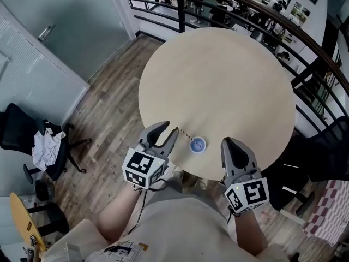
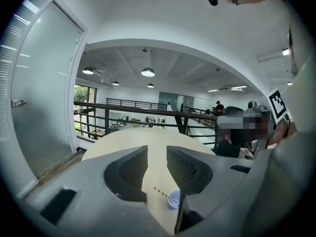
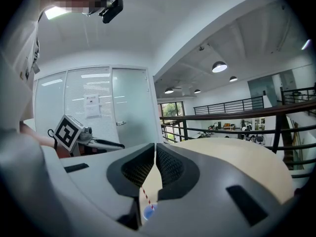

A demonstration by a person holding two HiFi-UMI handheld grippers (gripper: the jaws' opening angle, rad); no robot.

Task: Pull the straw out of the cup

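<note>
We look down on a round, pale wood worktop (image 1: 218,81) standing on a grey-brown plank floor (image 1: 103,113). Beyond its far and right edges runs a black metal railing (image 1: 180,7). Off its left edge, a frosted glass wall (image 1: 60,15) carries a door handle (image 1: 46,33), and a black office chair (image 1: 16,132) holds a crumpled white cloth (image 1: 46,146). Round ceiling lamps (image 2: 147,72) glow over the open hall, and a window (image 2: 81,94) shows greenery outside.
</note>
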